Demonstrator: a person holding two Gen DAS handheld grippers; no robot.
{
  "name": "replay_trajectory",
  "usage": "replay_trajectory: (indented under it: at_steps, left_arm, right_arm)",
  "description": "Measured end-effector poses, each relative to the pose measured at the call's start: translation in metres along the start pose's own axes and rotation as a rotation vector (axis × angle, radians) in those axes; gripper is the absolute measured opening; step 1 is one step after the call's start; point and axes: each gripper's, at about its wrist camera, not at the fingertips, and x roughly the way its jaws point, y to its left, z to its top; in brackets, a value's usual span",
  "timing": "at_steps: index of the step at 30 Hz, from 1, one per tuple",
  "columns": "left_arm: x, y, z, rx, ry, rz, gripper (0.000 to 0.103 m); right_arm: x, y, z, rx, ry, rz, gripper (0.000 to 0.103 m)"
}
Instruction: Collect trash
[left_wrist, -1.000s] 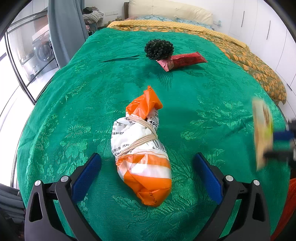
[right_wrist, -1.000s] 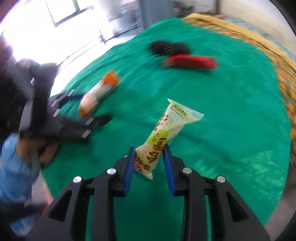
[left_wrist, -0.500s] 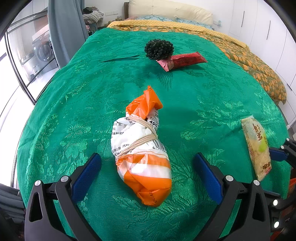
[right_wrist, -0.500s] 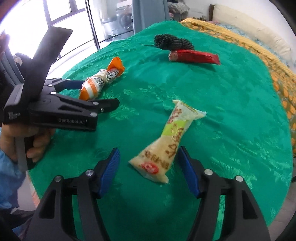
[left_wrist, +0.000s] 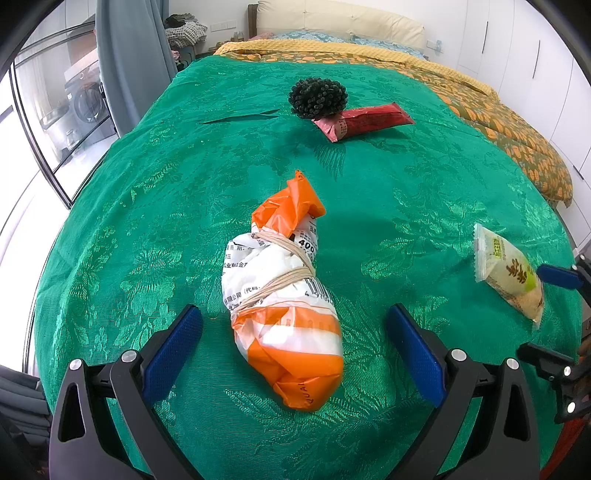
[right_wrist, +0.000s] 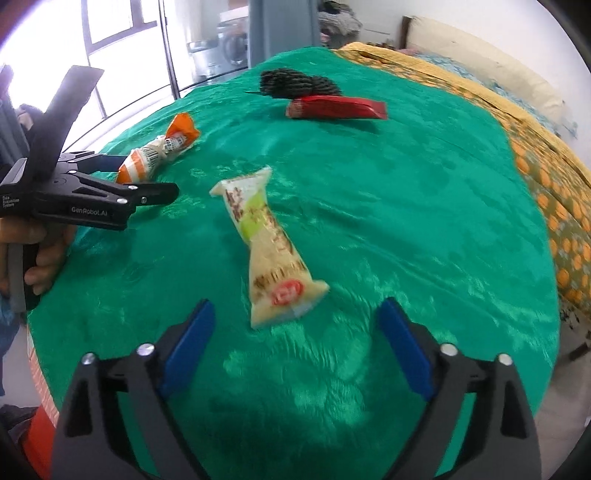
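Nothing looks collected yet: four pieces of trash lie scattered on the green bedspread, and no bin or bag to receive them is in view.

Near the bed's foot edge, toward its left side, the left hand-held gripper has its jaws spread wide around the orange-and-white plastic bundle tied with string; the pads stand clear of it on both sides.

Farther up the bed, about mid-width, a dark spiky ball rests touching one end of a red snack wrapper.

Toward the right side of the foot edge, the right hand-held gripper has its jaws opening, nearly at full spread, with the near end of the pale yellow-green snack packet between them, lying flat on the cover untouched by either pad.

By my reading all four items remain to be gathered.
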Motion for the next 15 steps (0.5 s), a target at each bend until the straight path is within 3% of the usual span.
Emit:
replay_trajectory:
  at_steps: [2,15]
  left_arm:
    - [0.0000,0.0000,-0.0003,0.000,0.000,0.000,0.098]
    - [0.0001,0.0007,-0.0002,-0.003,0.000,-0.003,0.098]
  right_arm:
    - [0.0049,-0.0017,0.0039,-0.003,0.012,0.009,0.098]
    - [0.0092,-0.0058,0.0064,-0.001,0.000,0.031,0.099]
